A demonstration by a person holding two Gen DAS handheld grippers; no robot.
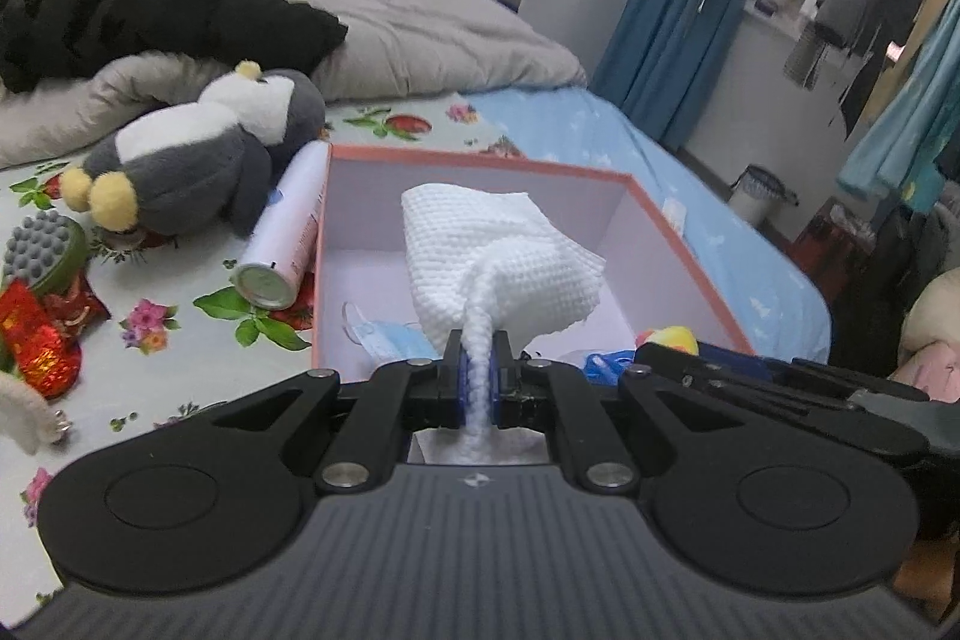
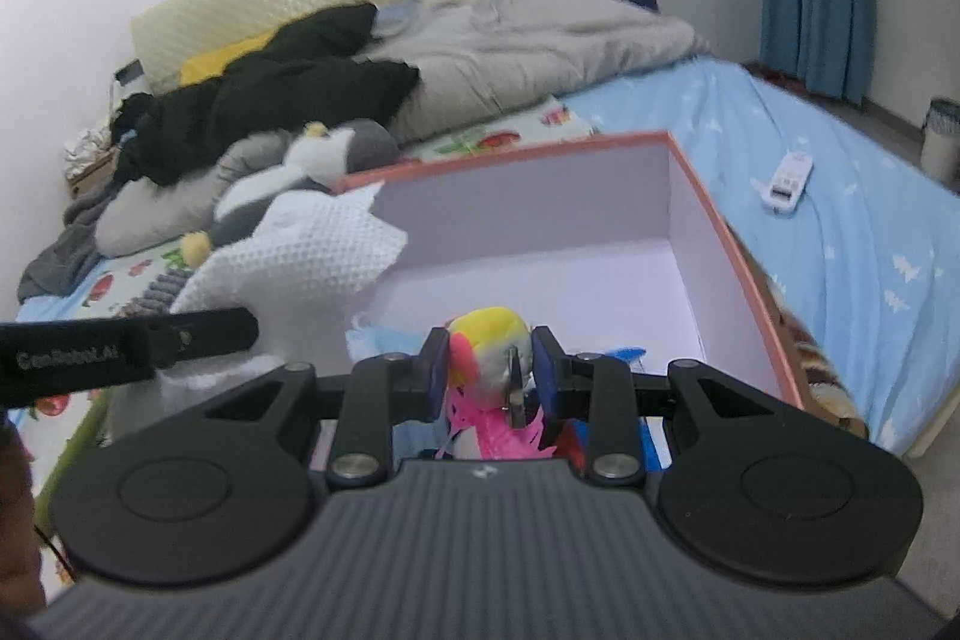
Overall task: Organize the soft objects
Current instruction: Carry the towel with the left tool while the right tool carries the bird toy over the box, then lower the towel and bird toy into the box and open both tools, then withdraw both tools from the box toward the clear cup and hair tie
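My left gripper [image 1: 478, 361] is shut on a white waffle-weave cloth [image 1: 504, 256] and holds it over the near edge of an open pink-rimmed box [image 1: 480, 163] on the bed. The cloth also shows in the right wrist view [image 2: 312, 250] at the box's left wall. My right gripper [image 2: 489, 364] is shut on a small multicoloured plush toy [image 2: 489, 340] with yellow, pink and grey parts, above the box's [image 2: 708, 214] near edge. A blue face mask [image 1: 384, 337] lies inside the box. A grey and white penguin plush [image 1: 198, 148] lies left of the box.
A white spray can [image 1: 288, 232] lies against the box's left wall. A grey-bristled brush [image 1: 45, 244] and red packets [image 1: 36, 334] lie at the far left. A grey duvet [image 1: 408, 16] and black clothing [image 1: 150, 4] fill the bed's head. A white remote [image 2: 789, 178] lies right of the box.
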